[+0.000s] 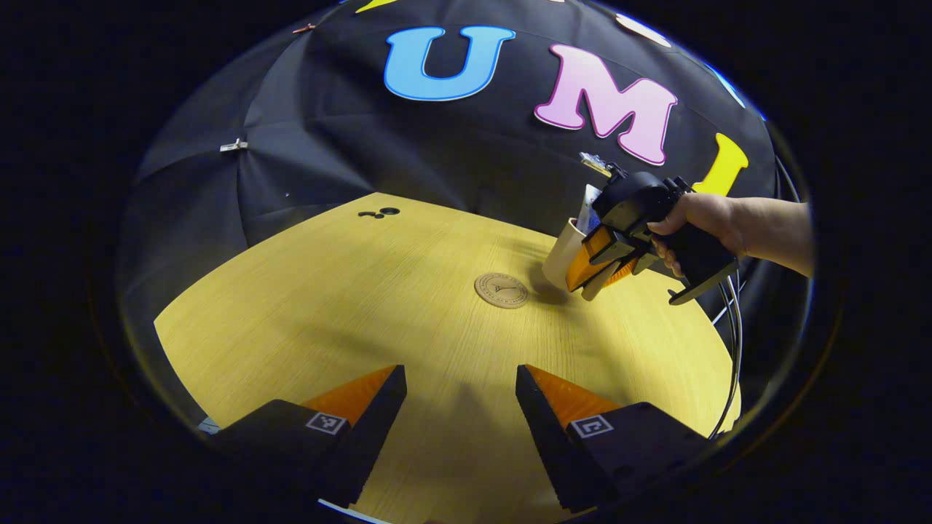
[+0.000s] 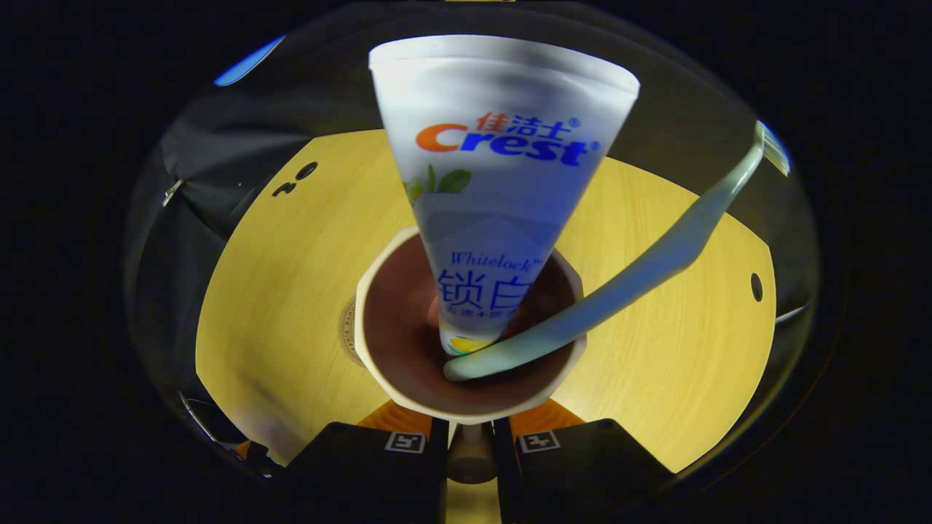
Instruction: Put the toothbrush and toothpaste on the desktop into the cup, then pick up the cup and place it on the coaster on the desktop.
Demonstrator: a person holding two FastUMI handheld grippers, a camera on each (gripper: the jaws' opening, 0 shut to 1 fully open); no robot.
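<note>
Two items ride in the cup (image 2: 466, 342): toothpaste tube (image 2: 502, 189) and toothbrush (image 2: 641, 269). Right gripper (image 2: 470, 437) pinches the handle, cup airborne, tilted. Coaster (image 1: 501, 290) lies just beyond it. Left gripper (image 1: 460, 393) gapes, empty. Risk: top-heavy load swings, cup lands off-centre or tips.

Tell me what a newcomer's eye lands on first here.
In the right gripper view, the white toothpaste tube and pale green toothbrush stand in the cream cup with brown inside, whose handle the right gripper pinches. In the left gripper view, that cup hangs tilted just above the yellow wooden desktop, beside the round tan coaster; the left gripper is open.
</note>
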